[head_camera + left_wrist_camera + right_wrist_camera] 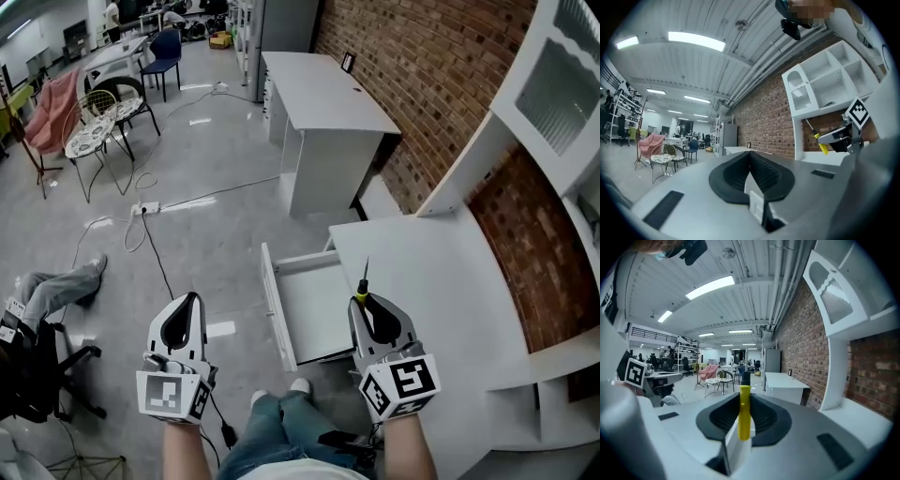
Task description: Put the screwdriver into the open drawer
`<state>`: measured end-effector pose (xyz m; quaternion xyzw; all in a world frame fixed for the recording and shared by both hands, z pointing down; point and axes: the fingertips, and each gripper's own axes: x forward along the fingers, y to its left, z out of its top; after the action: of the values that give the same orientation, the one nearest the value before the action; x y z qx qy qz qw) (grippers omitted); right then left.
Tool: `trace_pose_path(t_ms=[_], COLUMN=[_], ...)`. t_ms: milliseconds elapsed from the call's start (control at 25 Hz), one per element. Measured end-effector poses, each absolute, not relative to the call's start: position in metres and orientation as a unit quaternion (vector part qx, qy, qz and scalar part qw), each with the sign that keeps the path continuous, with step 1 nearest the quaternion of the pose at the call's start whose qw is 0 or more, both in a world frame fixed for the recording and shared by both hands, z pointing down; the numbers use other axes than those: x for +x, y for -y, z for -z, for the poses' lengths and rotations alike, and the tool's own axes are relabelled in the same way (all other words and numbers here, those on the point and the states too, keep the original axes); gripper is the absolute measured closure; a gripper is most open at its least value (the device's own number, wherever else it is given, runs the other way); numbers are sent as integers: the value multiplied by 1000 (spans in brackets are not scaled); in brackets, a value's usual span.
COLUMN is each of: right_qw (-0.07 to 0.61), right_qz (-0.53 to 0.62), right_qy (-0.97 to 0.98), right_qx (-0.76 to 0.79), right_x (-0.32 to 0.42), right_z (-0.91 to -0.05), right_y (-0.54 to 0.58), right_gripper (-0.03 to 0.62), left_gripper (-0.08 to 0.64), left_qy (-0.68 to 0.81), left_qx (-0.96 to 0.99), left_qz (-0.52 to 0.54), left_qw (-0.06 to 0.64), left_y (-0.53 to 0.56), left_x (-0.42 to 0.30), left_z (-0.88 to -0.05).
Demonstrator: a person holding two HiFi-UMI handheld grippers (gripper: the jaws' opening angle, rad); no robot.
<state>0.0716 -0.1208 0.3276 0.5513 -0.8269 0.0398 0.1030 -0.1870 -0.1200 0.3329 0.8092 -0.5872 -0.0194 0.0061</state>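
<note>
My right gripper [363, 301] is shut on a screwdriver [361, 292] with a yellow and black handle. Its thin shaft points away from me, over the front edge of the white desk [441, 281]. In the right gripper view the yellow handle [744, 416] stands upright between the jaws of the right gripper [744, 397]. The open drawer [314, 302], white and bare inside, juts out just left of that gripper. My left gripper [194, 296] hangs over the floor further left, shut with nothing in it. In the left gripper view the left gripper [750, 153] points level, with the screwdriver [818, 140] at far right.
A white shelf unit [553, 84] and a brick wall [422, 66] rise behind the desk. A second white desk [323, 103] stands farther back. Cables [141, 216] trail over the floor. A seated person's legs [56, 286] and an office chair [37, 370] are at the left.
</note>
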Motion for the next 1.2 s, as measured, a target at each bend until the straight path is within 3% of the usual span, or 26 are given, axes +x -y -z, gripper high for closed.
trace_pose_path(t_ms=[360,960,1200], right_qw=[147,325,393], right_qz=[-96,-298,-370], right_qy=[835,791,732], right_qx=[521,424,416], right_x=[73,51,64], right_z=[-393,-657,-755], right_y=[177,228,232], right_gripper=[514,514,512], left_gripper=[546,546,546], left_qy=[599,629,640], left_qx=[800,758,740], left_qz=[-1,-91,-125], left_qw=[26,147,163], left_y=[162,183,178], left_x=[-174,-180,-190], left_z=[-358,-492,-517])
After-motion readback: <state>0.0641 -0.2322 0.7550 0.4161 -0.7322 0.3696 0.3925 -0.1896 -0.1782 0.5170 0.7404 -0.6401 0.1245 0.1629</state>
